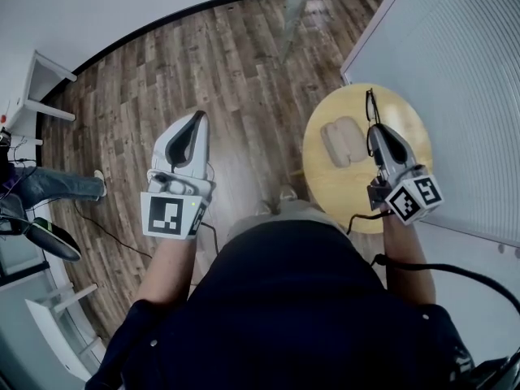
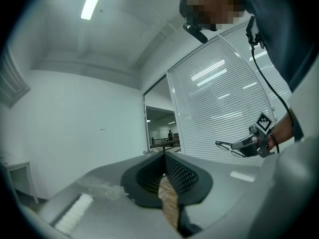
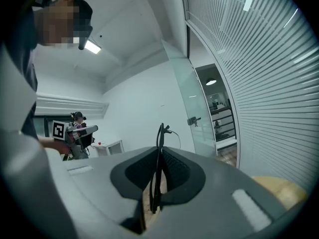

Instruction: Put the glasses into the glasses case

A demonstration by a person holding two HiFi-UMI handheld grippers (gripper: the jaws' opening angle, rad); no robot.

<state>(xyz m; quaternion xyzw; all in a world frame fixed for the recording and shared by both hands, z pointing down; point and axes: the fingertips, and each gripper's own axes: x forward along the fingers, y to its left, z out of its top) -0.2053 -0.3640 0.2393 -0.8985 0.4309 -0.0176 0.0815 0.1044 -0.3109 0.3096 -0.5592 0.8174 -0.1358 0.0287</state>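
Note:
My right gripper (image 1: 374, 130) hangs over the round wooden table (image 1: 406, 112), shut on the black glasses (image 1: 371, 104). They stick out past the fingertips, edge-on between the pads in the right gripper view (image 3: 159, 138). The beige glasses case (image 1: 344, 140) lies on the table just left of that gripper; whether it is open I cannot tell. My left gripper (image 1: 196, 122) is held over the wood floor well left of the table, its jaws together with nothing between them (image 2: 164, 157). The left gripper view also catches the right gripper (image 2: 249, 143) holding the glasses (image 2: 227, 145).
A wall of white slatted blinds (image 1: 455, 71) runs along the table's right side. White furniture (image 1: 36, 88) and a person's jeans-clad leg (image 1: 57, 187) are at the far left. A cable (image 1: 106, 230) lies on the floor.

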